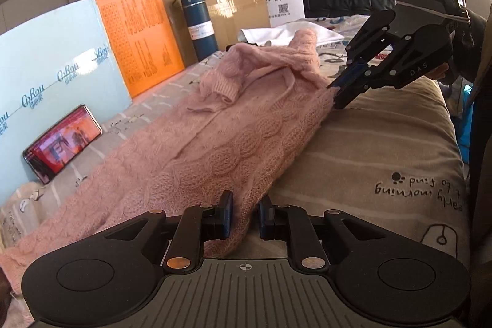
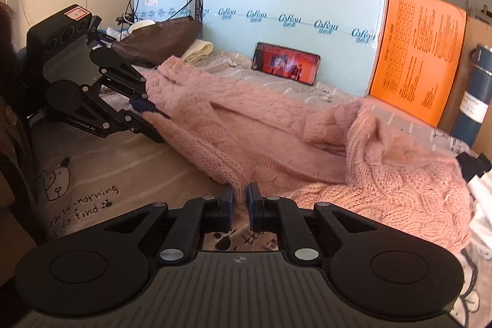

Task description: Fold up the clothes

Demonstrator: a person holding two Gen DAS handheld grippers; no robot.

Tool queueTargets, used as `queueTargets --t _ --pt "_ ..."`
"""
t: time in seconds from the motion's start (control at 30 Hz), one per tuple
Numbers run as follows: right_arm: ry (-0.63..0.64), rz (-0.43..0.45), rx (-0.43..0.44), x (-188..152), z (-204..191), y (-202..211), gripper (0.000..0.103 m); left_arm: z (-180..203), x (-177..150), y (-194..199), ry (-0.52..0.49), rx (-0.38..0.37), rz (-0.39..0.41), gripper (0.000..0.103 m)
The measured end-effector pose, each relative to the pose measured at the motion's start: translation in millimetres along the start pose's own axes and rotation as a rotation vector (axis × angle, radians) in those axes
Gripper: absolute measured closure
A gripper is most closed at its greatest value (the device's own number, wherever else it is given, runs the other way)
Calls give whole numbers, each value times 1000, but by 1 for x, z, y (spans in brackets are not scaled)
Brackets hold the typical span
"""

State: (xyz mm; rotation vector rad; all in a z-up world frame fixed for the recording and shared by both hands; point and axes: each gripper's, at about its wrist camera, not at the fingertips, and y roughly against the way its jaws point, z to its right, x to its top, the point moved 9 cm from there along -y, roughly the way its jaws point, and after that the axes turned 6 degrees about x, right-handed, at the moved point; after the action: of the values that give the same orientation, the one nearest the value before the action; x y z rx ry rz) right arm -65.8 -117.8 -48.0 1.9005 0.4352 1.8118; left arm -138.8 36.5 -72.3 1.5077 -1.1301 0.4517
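Observation:
A pink cable-knit sweater (image 1: pixel 215 143) lies lengthwise and rumpled on the beige printed bedsheet (image 1: pixel 384 143), one sleeve bunched on top. My left gripper (image 1: pixel 246 214) is shut on the near edge of the knit, with fabric pinched between its blue pads. The right wrist view shows it (image 2: pixel 160 119) at the left, gripping the same long edge of the sweater (image 2: pixel 276 125). My right gripper (image 2: pixel 240 205) is shut on a thin fold of that edge. From the left wrist camera it (image 1: pixel 333 94) is at the upper right, clamped on the sweater's side.
A phone (image 1: pixel 61 143) with a lit screen leans against a pale blue foam board (image 1: pixel 46 76). Beside the board stand an orange board (image 1: pixel 138 36), a dark blue flask (image 1: pixel 198 23) and a cardboard box. A white garment (image 1: pixel 292 33) lies beyond the sweater; a brown bag (image 2: pixel 160 39) sits at the other end.

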Motion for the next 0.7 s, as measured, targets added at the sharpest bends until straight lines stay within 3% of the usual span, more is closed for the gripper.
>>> queueTargets --t 0.13,0.2,0.23,0.27,0.3,0.37,0.47,0.57,0.63,0.7 --pt "-23 11 19 -2 -4 2 89 0 -2 3 8 2 5 84" --pt "-40 76 21 8 -2 13 73 -2 -1 9 23 -11 25 78" --pt "-56 111 6 14 3 18 55 -3 0 13 42 -26 41 73" --pt "-72 146 -10 20 9 24 47 -6 1 17 64 -35 59 71" --pt "-91 175 -34 24 16 29 46 -12 2 22 95 -35 79 66" --pt "-144 220 -124 29 36 38 33 -27 2 31 166 -7 108 54" --pt "-216 239 -258 31 66 39 29 -67 -3 43 323 122 123 49" --pt "-265 247 -313 36 86 34 23 -112 -22 53 493 333 83 45" --pt "-283 240 -328 40 93 24 21 -136 -39 58 566 489 29 33" --pt "-294 231 -337 44 97 12 20 -150 -54 59 616 577 -30 21"
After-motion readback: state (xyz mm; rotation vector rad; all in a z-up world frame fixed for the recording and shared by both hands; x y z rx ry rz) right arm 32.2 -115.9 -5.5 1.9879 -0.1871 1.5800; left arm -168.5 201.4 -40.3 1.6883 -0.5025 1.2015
